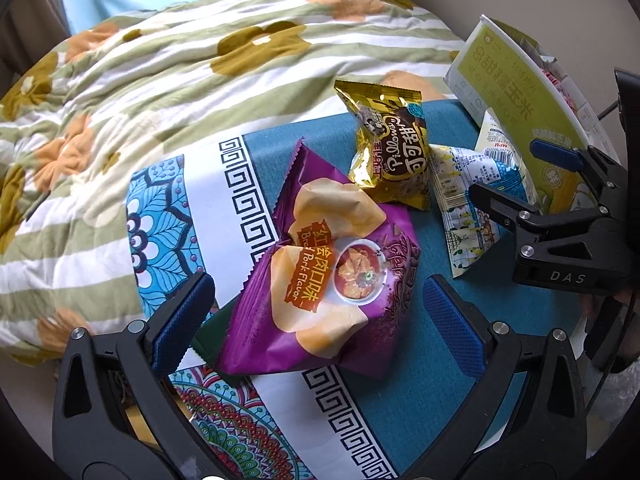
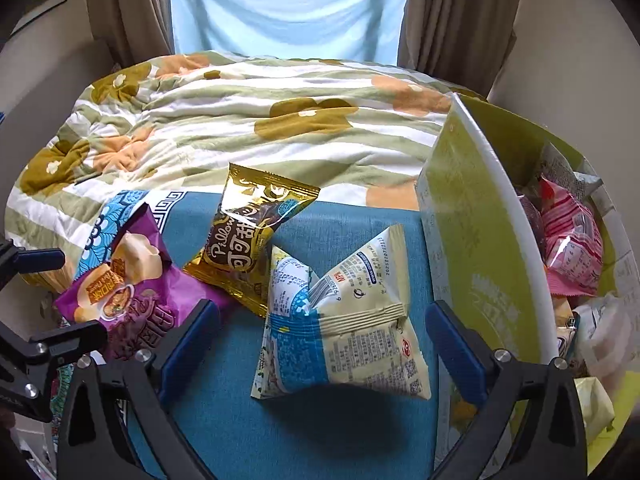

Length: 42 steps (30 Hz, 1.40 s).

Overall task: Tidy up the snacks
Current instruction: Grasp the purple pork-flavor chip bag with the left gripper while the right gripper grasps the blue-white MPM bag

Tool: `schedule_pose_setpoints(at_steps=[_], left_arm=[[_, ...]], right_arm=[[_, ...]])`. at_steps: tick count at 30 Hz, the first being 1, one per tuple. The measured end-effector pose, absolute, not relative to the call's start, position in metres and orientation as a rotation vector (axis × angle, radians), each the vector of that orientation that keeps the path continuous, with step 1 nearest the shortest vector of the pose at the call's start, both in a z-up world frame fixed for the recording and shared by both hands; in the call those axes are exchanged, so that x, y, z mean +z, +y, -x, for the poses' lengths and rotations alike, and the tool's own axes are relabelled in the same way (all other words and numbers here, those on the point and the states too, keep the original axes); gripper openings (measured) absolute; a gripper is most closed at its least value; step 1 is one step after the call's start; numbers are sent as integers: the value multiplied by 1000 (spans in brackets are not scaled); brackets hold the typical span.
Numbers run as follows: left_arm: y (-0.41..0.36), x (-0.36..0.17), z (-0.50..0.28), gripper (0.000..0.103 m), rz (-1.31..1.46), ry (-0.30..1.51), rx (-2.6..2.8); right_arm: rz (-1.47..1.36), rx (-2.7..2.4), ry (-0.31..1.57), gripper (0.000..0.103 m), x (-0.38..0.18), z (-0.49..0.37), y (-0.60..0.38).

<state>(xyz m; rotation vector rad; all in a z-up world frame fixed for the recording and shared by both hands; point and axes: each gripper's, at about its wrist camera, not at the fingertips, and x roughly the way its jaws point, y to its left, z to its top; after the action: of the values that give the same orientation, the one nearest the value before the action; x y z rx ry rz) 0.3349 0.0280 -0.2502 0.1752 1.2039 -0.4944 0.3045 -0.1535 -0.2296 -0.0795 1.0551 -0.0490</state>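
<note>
Left claw [image 1: 316, 324] jaws spread wide, empty; right claw [image 2: 320, 344] likewise agape, empty.

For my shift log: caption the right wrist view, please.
Open right gripper poised over the blue-and-cream snack packet, beside the gold and purple bags and the green box.

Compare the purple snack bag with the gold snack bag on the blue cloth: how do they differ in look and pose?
The purple snack bag shows pale chips and an orange flavour label; the gold snack bag is shiny foil with a dark brown panel. The purple bag lies lower and nearer the left gripper; the gold bag stands propped up behind it. Both are sealed, puffy and outside the green box.
</note>
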Motion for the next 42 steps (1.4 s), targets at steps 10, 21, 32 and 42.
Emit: schedule_pose_setpoints(at_steps=[10,21,32,42], left_arm=[[11,-285,-346,103,-223,1284,-531],[6,-289,-347,76,-200,1275,-580],[15,-285,-334,66,-159,1281,-564],[28,-266,-321,66,-105,1246,-531]], right_arm=[[170,-60,1126,102,-264,-321,-155],[176,-50,1140,102,-271,-328,-155],[161,-23,1160,102,-278,-325,-157],[98,-11,1158,72,-271,-309,-164]])
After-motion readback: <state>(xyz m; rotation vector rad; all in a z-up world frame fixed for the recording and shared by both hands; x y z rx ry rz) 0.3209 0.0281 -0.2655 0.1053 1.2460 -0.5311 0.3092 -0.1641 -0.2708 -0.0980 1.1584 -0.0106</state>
